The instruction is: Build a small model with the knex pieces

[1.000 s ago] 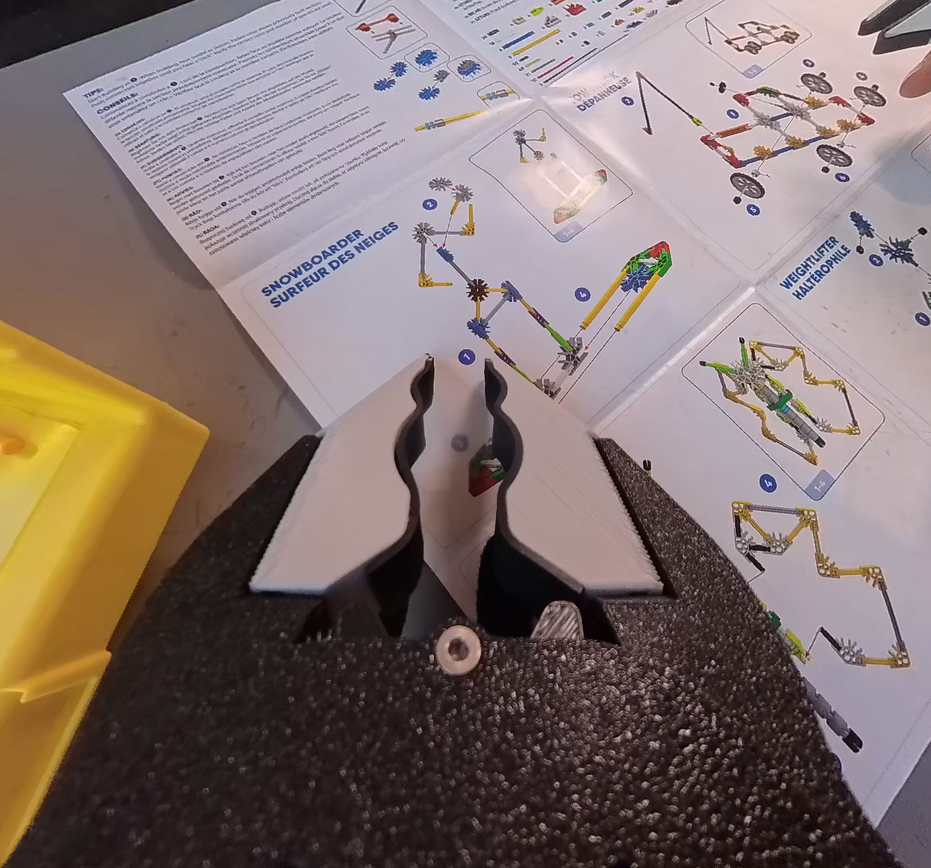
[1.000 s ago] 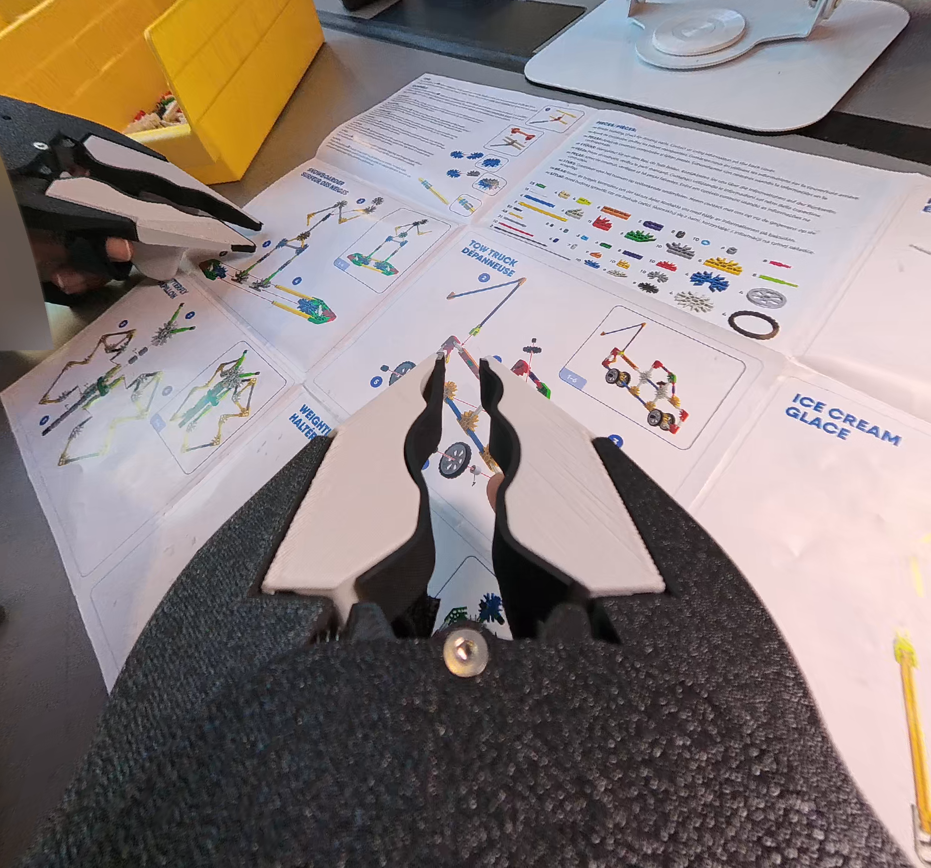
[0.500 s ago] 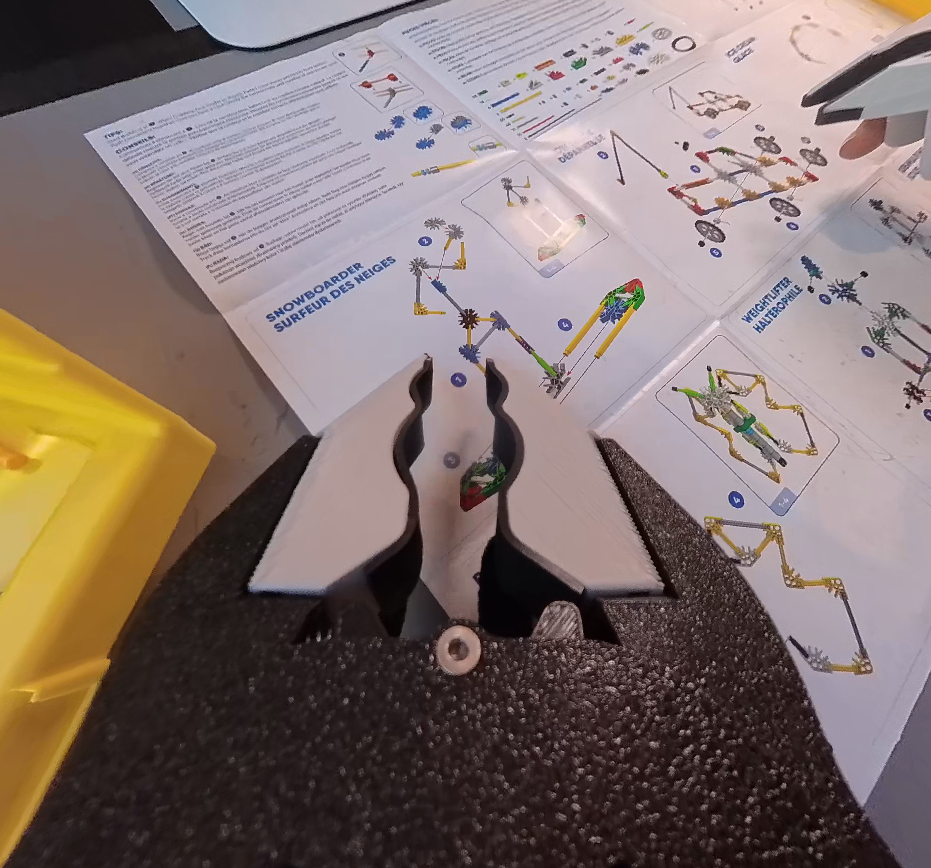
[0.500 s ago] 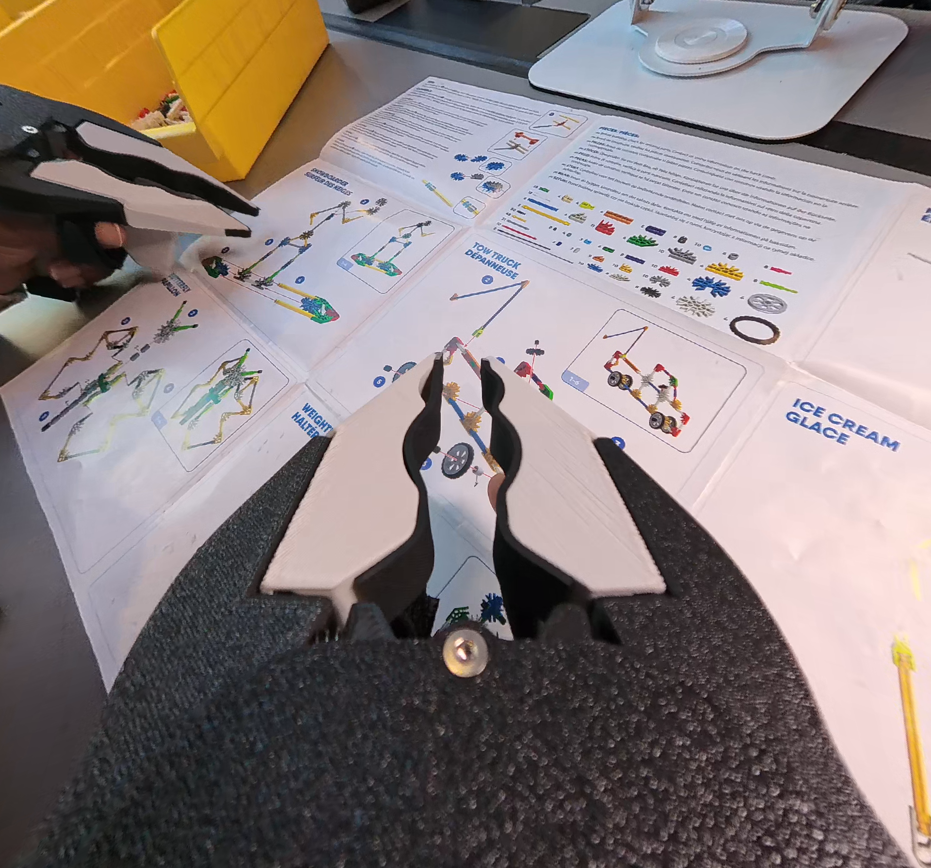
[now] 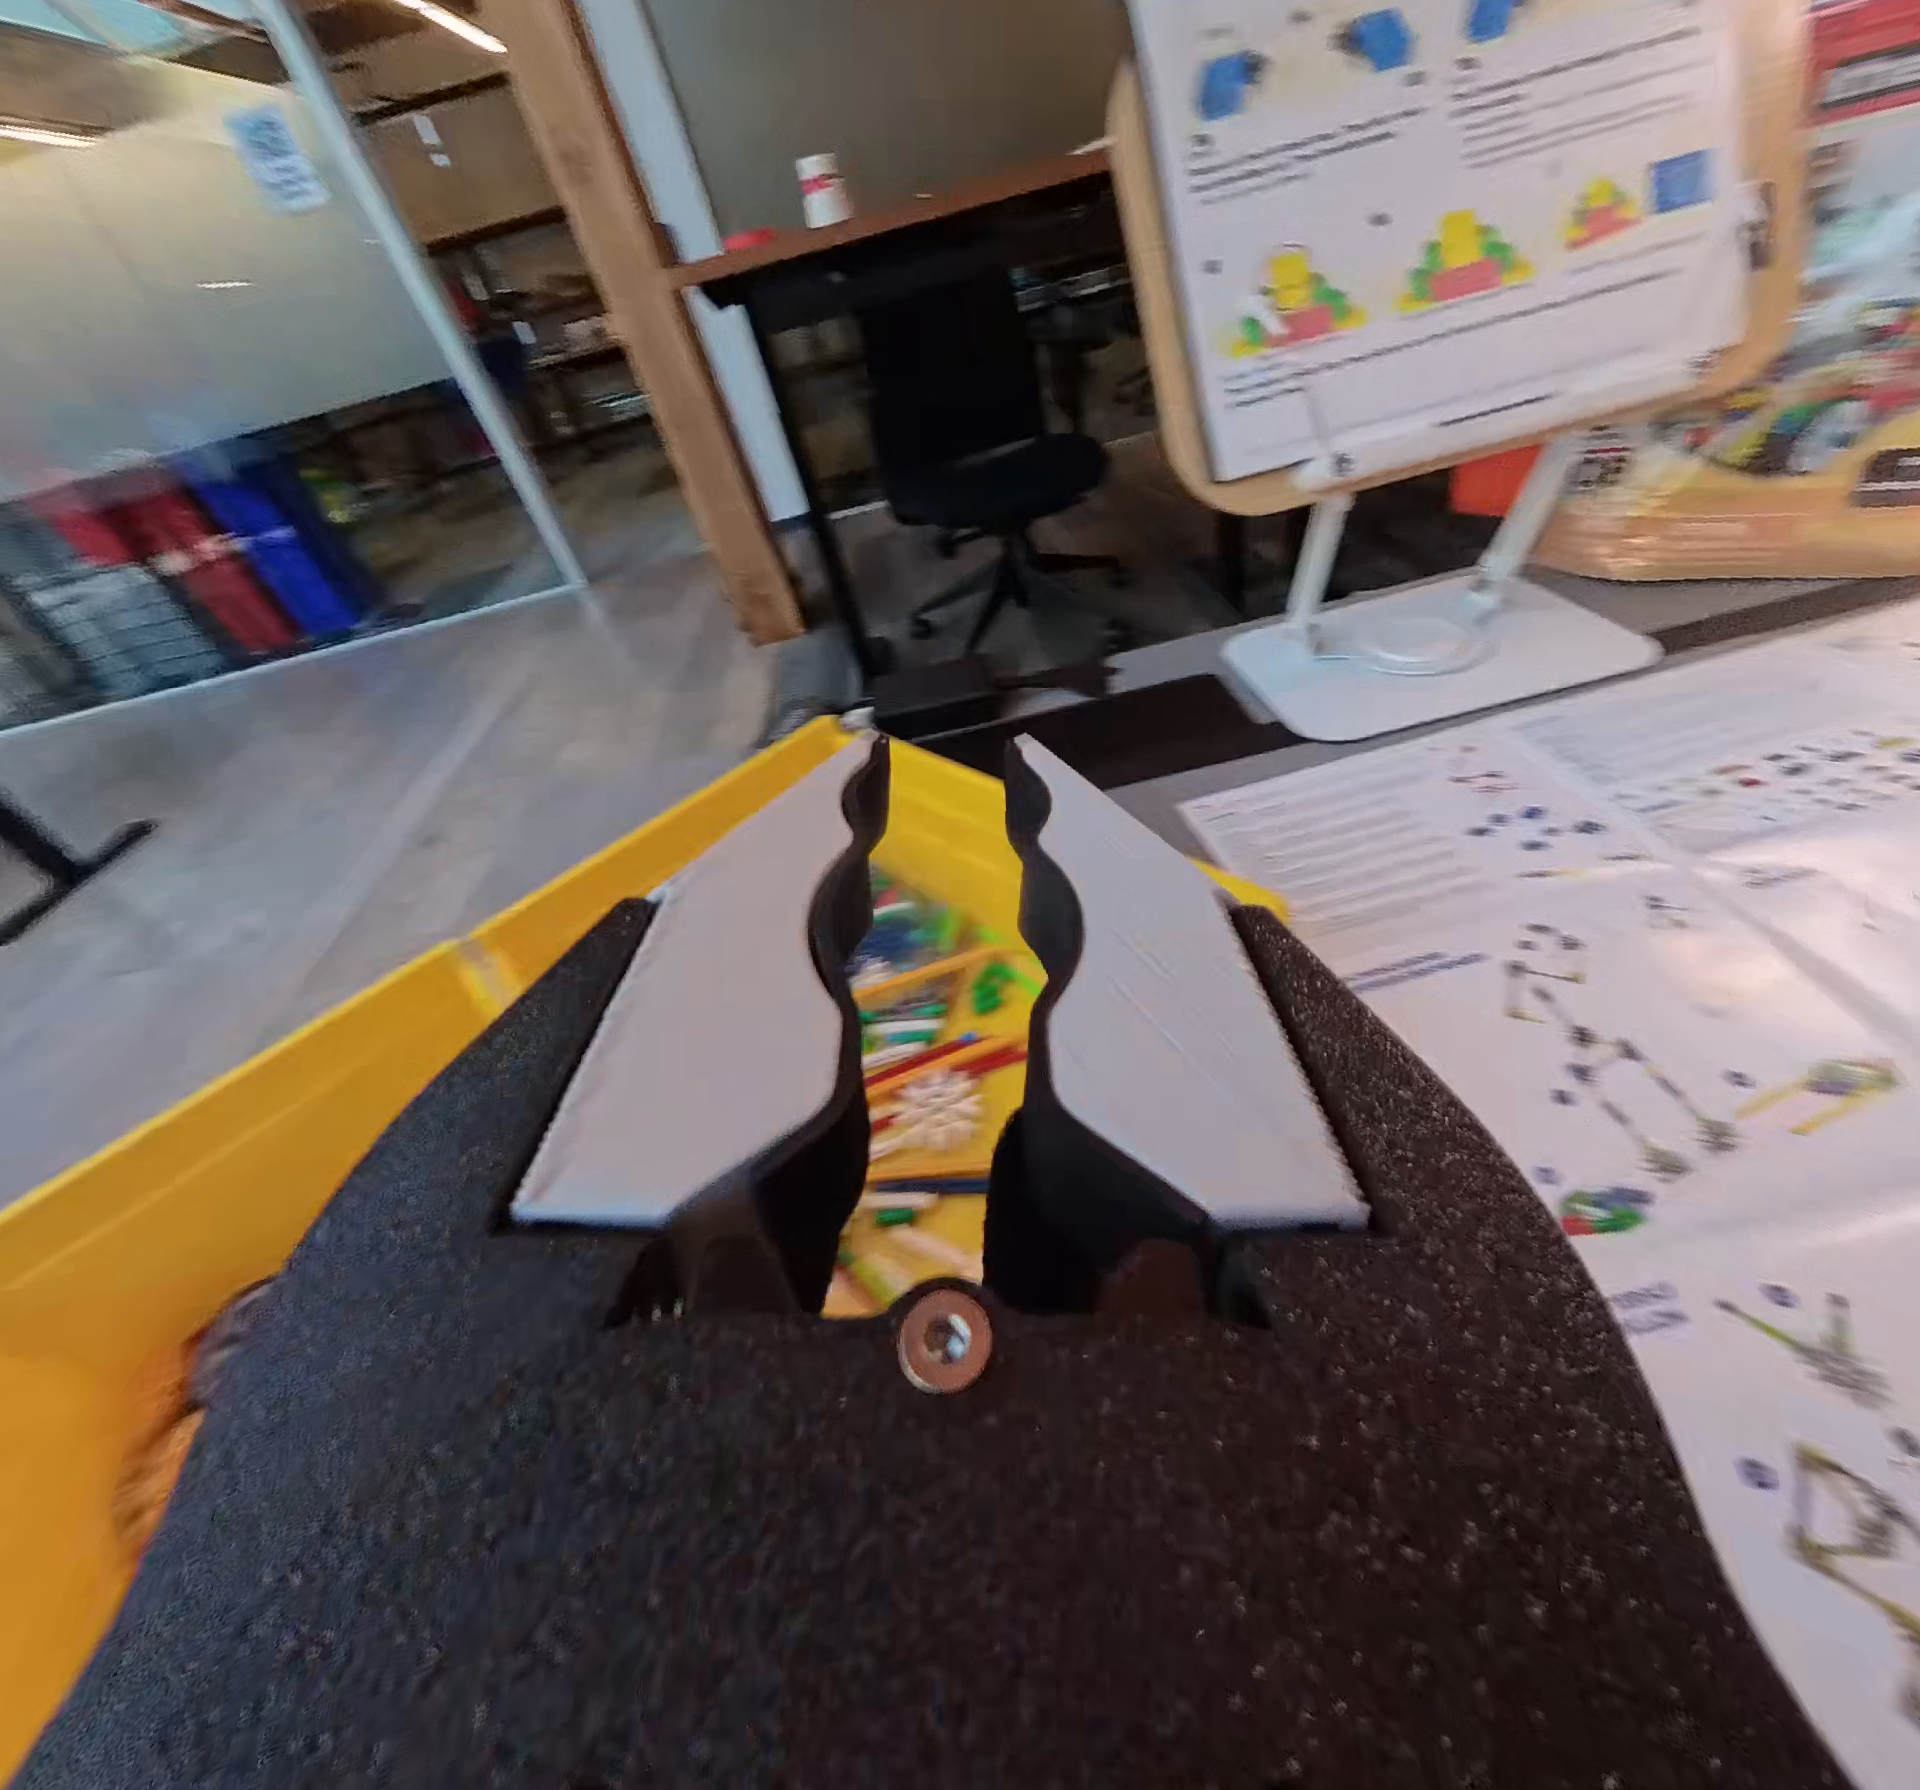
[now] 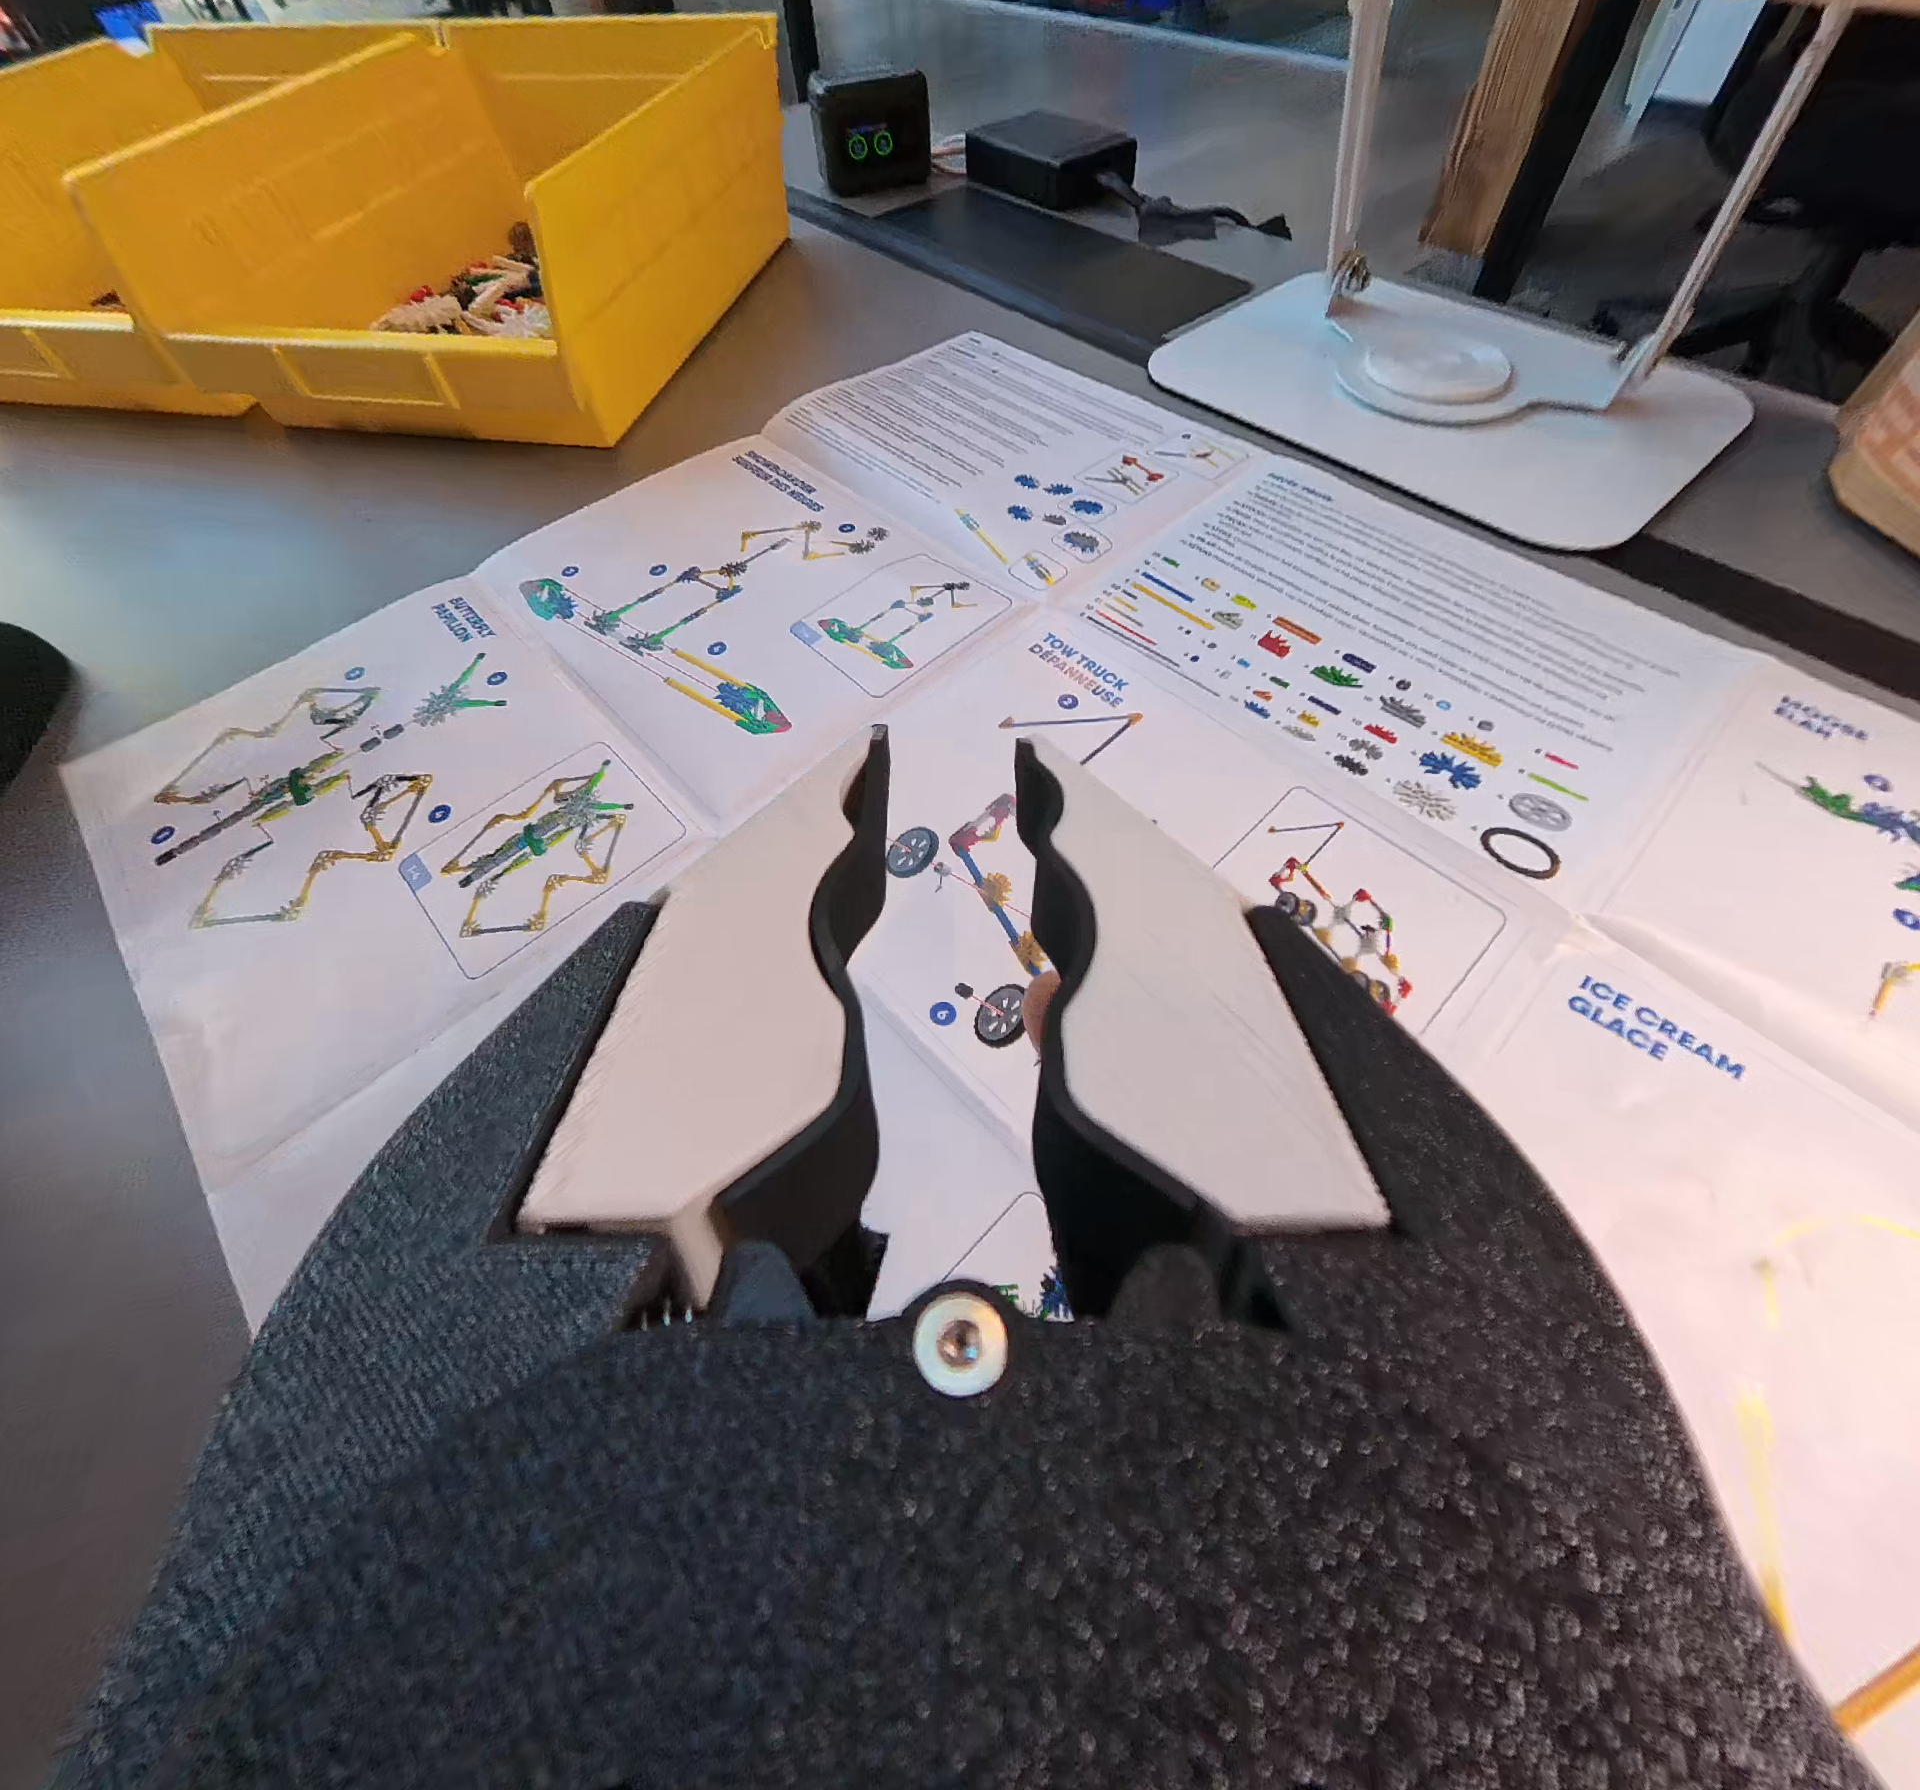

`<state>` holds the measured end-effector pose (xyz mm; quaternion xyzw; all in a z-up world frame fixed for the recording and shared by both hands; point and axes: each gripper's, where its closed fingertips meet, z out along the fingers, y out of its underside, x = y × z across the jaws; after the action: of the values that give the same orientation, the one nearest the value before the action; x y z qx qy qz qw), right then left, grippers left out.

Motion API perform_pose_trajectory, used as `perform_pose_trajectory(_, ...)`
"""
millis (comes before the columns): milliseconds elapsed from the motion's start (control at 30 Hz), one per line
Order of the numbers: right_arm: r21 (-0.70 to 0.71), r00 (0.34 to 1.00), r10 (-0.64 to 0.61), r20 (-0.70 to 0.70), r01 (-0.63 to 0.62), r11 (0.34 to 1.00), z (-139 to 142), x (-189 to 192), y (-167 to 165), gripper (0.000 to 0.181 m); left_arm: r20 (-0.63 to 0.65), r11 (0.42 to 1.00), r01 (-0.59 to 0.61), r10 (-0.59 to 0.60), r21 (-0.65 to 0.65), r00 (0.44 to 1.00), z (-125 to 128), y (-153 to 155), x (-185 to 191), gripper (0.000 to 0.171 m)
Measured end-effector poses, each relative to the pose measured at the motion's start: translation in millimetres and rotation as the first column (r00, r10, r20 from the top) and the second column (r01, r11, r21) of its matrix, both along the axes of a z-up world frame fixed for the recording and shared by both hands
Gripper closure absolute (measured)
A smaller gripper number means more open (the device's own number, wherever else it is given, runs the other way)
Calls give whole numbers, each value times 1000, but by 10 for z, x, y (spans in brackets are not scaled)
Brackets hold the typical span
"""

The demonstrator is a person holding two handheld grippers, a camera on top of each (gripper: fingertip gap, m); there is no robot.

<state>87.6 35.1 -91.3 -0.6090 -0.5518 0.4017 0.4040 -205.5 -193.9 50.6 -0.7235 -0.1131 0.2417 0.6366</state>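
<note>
Both our grippers gape empty: left (image 5: 945,753) over bin (image 5: 312,1096) of light, rigid pieces (image 5: 935,1044), right (image 6: 948,753) above flimsy sheet (image 6: 727,597)

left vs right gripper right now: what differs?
Left gripper hangs over the yellow bin of loose toy parts; right gripper hangs over the instruction sheet. The left view is tilted up toward the room and blurred; the right looks down, sharp. Both are open and hold nothing.

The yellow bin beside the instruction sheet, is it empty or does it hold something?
Not empty: the yellow bin holds a pile of small coloured construction pieces on its floor.
</note>
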Motion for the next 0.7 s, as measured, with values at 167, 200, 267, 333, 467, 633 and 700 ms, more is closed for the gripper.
perform_pose_trajectory(167,61,999,-6,-51,9,998,222,67,-38,160,35,940,-300,310,-164,950,177,-1125,-1150,150)
perform_pose_trajectory(200,62,998,-3,-57,6,998,244,70,-51,161,100,929,-290,319,-232,942,33,-1225,-1355,150)
perform_pose_trajectory(267,73,998,6,-62,-1,997,279,66,-85,161,199,884,-283,374,-372,906,-347,-1397,-1763,150)
perform_pose_trajectory(333,100,998,11,-63,-4,995,313,64,-113,161,299,827,-221,416,-517,859,-842,-1485,-2009,150)
perform_pose_trajectory(467,156,998,0,-70,11,988,382,84,-106,162,310,683,-174,524,-710,793,-1557,-1608,-2300,150)
perform_pose_trajectory(633,138,998,-13,-68,23,990,360,100,-67,163,347,574,-101,616,-812,708,-2077,-1715,-2436,150)
perform_pose_trajectory(700,135,998,-16,-63,24,991,331,104,-54,163,395,583,-66,625,-810,673,-2179,-1724,-2426,150)
